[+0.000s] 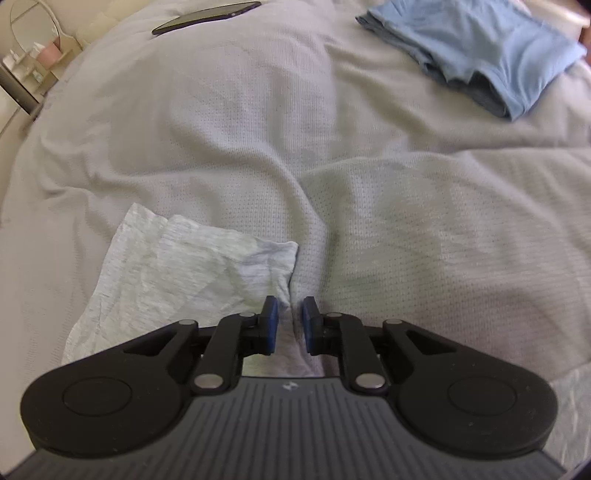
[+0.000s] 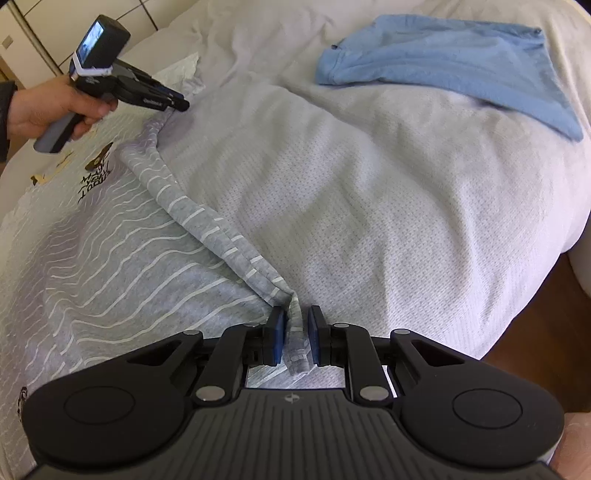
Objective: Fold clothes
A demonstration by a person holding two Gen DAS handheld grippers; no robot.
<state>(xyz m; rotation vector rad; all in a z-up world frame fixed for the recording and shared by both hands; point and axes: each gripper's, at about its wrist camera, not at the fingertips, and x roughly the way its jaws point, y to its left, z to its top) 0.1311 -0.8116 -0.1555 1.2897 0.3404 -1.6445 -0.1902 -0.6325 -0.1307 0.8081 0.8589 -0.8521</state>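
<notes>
A bed (image 2: 369, 192) under a pale waffle-weave cover fills both views, with a blue garment (image 2: 443, 62) lying at one o'clock and a dark phone (image 1: 207, 16) at eleven in the left wrist view. The task's grey striped shirt (image 2: 110, 251) spreads toward nine o'clock, its rolled edge running from the left gripper (image 2: 181, 103) down to the right gripper (image 2: 295, 339). Both sets of fingers stand narrowly apart with cloth between them; whether the pads actually press it I cannot tell. The risk, as I judge it, is a thin hold: lifting the edge with so little fabric caught could let one corner slip out, leaving the fold crooked or bunched.
</notes>
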